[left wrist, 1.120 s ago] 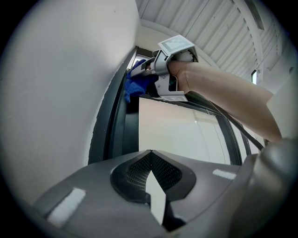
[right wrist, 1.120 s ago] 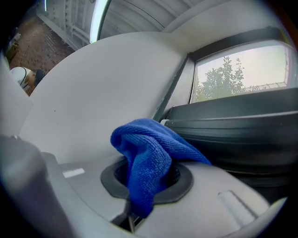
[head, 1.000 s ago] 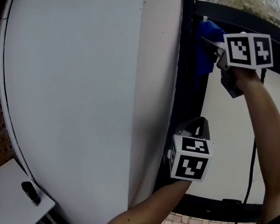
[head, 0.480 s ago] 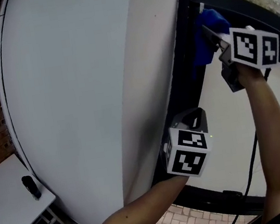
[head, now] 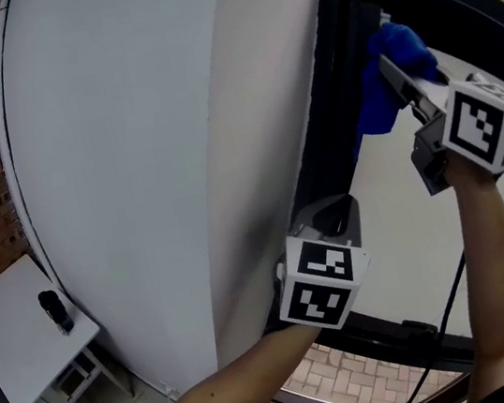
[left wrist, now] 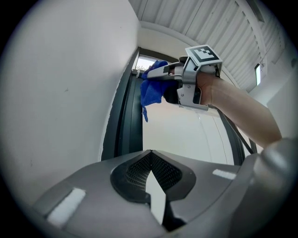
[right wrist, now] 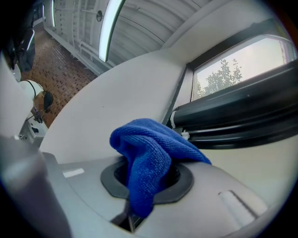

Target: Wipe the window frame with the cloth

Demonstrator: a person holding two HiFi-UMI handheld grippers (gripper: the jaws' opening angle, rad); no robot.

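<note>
Cloth (right wrist: 148,158), soft, light and limp, is judged best held by a fold, as pinched in the right gripper (left wrist: 160,73), bunching ahead of its jaws at the window frame (head: 330,126); left gripper (left wrist: 150,155), lower down, has jaws together, empty.

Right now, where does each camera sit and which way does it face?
Head view: on the head, looking down the wall and frame; both arms, left tool, right tool.
Left gripper view: on left tool, looking up the frame past shut jaws; right arm shows.
Right gripper view: on right tool, facing the frame; jaws grip the cloth.
Shared: cloth and frame, all three.
</note>
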